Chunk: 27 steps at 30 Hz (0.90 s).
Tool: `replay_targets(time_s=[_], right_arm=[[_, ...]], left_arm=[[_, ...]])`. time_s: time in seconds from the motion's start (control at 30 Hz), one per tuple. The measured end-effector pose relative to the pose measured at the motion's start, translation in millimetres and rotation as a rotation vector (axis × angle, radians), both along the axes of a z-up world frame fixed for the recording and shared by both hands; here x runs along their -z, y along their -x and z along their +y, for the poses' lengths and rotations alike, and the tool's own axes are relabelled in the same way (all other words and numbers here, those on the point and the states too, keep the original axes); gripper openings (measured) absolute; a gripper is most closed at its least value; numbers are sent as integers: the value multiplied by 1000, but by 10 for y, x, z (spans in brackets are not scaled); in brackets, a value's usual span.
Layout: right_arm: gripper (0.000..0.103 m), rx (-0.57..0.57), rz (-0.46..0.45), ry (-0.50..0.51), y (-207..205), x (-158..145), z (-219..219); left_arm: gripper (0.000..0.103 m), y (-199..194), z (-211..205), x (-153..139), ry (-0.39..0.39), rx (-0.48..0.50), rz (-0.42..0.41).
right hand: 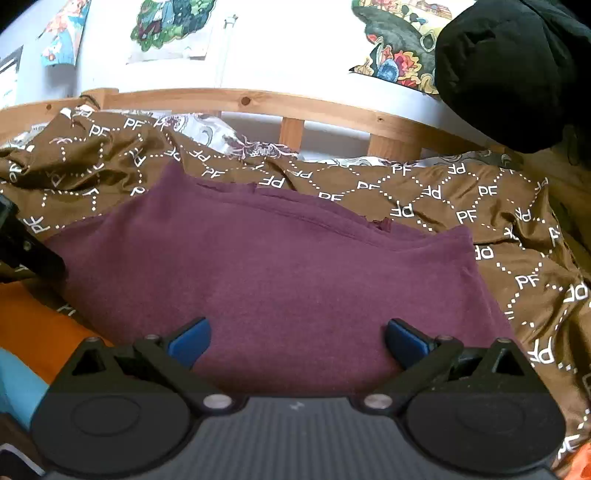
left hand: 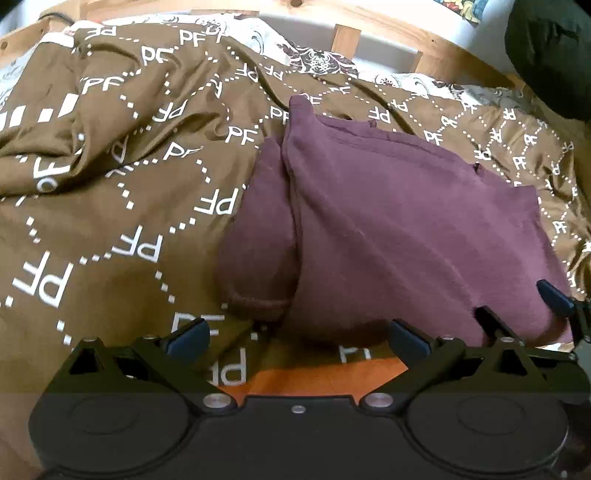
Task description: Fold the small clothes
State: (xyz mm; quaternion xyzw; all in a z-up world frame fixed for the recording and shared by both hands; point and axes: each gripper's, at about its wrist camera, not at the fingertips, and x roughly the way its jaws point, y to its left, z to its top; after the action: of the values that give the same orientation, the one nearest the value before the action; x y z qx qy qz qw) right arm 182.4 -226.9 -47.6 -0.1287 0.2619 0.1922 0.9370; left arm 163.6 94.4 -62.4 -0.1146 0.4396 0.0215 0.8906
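Left gripper: the left gripper (left hand: 297, 338) has its blue-tipped fingers (left hand: 190, 338) spread wide with nothing between them, poised at the near-left corner of the garment, one tip over the bedcover and the other over the garment's near edge
Right gripper: the right gripper (right hand: 297, 338) is likewise spread wide and pinching nothing, hovering over the near edge of the garment; in the left wrist view it (left hand: 554, 299) shows at the garment's near-right corner
Orange cloth: an orange cloth (right hand: 40, 332) lies nearer than the garment, to its near left, with a light blue piece (right hand: 16, 384) beside it
Garment: the maroon garment (right hand: 266, 273) lies on the bed, partly folded, its body spread flat; a sleeve (left hand: 258, 236) is folded along its left side, cuff toward the near edge
Garment far edge: doubled layers and a seam run along the far edge, with a small ragged spot at the far right
Bedcover: a brown bedcover (left hand: 110, 206) printed with white "PF" letters and dotted diamonds lies under the garment and is rumpled to the left of it and beyond it
Pillow: white patterned fabric (right hand: 207, 129) shows beyond the garment, past the bedcover
Bed frame: a wooden rail (right hand: 258, 103) with slats runs behind that
Dark bundle: a black bundle (right hand: 513, 70) sits far right of the garment
Wall: white wall with colourful pictures (right hand: 170, 22) farthest back
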Motion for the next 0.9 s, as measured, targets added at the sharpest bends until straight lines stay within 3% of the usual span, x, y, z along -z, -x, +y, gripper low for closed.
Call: replay_targets(time_s=[0.13,0.5,0.63,0.83,0.9], right_arm=[[102,3,4,-56,-9,44,-78],[102,6,-21,-72,23,84,-87],[102,6,-23,-74,28,89,-91],[102,6,-22,-80,32,90,-95],[102,6,-22,-81,35,90,-92]], left_arm=[[102,-94,67,63,11,-1,-12],[102,-232,126,32,92,40,-76],[102,-332,106,102,44,34,-38],[101,-382,224,207,92,26,-9],[94,-375,238,196,96,32,-10]])
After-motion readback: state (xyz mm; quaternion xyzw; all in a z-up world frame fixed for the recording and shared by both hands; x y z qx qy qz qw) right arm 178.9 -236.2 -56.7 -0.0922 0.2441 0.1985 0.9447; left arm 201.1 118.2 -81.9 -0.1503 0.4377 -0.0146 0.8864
